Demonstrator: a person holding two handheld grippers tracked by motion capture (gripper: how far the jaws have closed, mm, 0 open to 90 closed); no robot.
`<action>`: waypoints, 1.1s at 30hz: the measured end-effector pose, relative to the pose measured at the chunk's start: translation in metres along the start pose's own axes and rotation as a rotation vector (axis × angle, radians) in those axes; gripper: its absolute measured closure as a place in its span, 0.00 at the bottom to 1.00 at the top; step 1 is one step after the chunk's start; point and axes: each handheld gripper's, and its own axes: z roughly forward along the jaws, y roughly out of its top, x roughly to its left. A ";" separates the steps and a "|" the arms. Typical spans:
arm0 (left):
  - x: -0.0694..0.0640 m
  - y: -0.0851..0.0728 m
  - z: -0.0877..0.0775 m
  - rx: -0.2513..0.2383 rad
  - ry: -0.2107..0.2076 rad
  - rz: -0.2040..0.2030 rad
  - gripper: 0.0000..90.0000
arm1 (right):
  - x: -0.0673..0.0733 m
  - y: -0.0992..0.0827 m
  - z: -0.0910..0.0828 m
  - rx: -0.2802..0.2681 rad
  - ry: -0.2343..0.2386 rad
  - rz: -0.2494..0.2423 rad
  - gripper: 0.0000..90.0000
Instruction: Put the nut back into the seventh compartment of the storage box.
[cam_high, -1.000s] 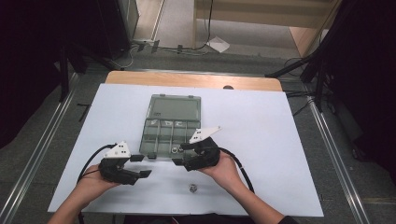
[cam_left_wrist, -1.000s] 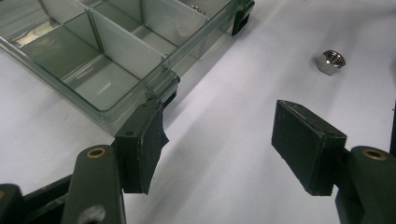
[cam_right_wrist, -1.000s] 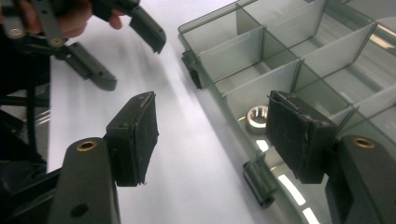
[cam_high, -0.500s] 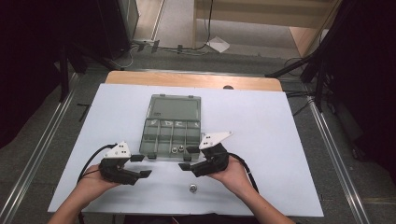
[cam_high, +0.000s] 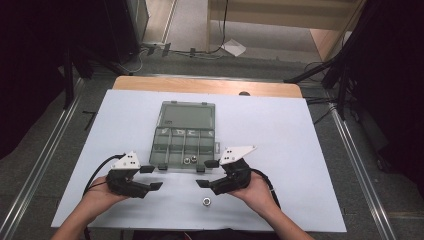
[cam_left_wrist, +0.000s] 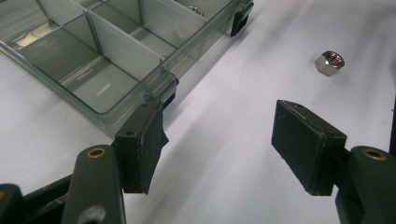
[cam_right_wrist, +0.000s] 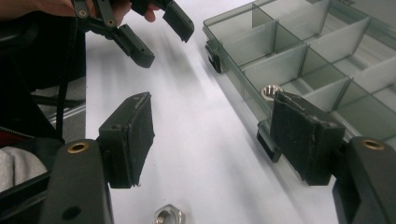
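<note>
While hovering low over the bench (cam_high: 300, 150), keeping both claws just off the near edge of the organiser box (cam_high: 185, 142). Holding L claw (cam_high: 151, 177) by the box's near-left corner, pads spread wide and released, gripping nothing, w/ bare white sheet (cam_high: 125, 115) showing btwn them. In left gripper view, parking one pad right beside the corner latch of the box and leaving the other out over open sheet.

Holding R claw (cam_high: 206, 173) by the box's near-right corner, released as well. Just been opening its jaws, clamping nothing btwn the pads. In right gripper view, setting one pad up against the box's near wall and keeping the other over plain sheet. Pointing both claws inward at each other, tips well apart, w/ L claw turning up at top left of right gripper view.

Spotting loose nut (cam_high: 205, 201) lying flat on the sheet, on the person's side of both claws, closest to R claw, clear of the box and touching neither claw. Catching it again at the bottom edge of right gripper view, low btwn the two jaws, and off to the upper right in left gripper view.

Picking out two more nuts (cam_high: 190, 160) sitting inside the box, in a near-row compartment toward its right end. Seeing one of them just past the tip of R claw's box-side pad.

Showing the box lying open, lid (cam_high: 189, 116) folded back flat on the far side, clear dividers splitting the tray into small compartments.
</note>
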 end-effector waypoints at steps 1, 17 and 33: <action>0.000 0.000 0.000 0.004 0.002 0.001 0.38 | 0.000 -0.001 -0.001 -0.001 0.002 0.005 0.35; 0.000 0.001 0.000 -0.002 0.001 0.002 0.38 | 0.004 -0.020 -0.003 0.023 -0.009 0.001 0.36; 0.000 0.002 0.001 -0.002 -0.001 0.009 0.38 | 0.010 -0.035 0.004 0.068 -0.011 -0.010 0.37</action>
